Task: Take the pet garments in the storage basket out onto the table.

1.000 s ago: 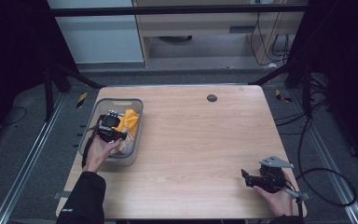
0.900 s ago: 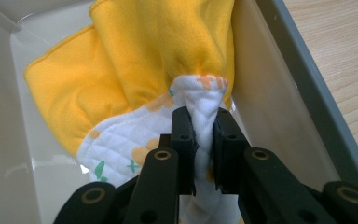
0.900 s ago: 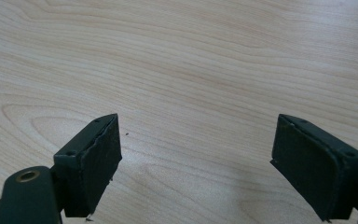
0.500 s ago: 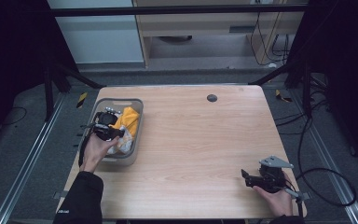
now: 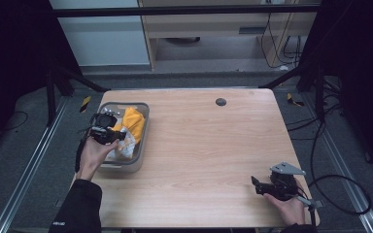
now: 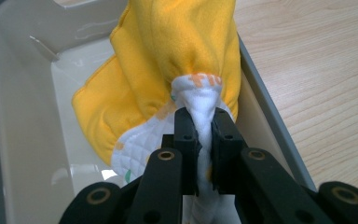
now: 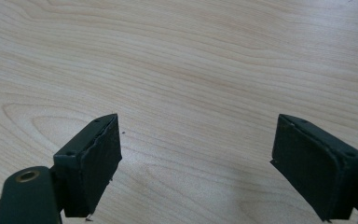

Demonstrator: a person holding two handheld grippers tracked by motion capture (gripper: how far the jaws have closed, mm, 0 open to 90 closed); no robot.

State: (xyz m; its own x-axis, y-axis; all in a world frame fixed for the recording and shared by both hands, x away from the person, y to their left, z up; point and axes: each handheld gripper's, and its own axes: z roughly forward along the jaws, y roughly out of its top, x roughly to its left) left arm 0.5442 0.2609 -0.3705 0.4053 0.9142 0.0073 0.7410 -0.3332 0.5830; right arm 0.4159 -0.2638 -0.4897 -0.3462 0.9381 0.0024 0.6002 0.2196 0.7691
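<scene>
Cloth [image 6: 168, 70] — yellow on one face, white quilted on the other — hangs bunched above a grey plastic bin [image 5: 143, 141] at the wooden table's [image 5: 213, 160] left edge, pinched tight in the left gripper [image 6: 204, 122]. Lifting straight up until the trailing edge clears the bin wall should avoid snagging. The right gripper [image 7: 196, 158] hovers wide open over bare wood. The cloth's lower end and the bin's floor beneath it stay hidden.
</scene>
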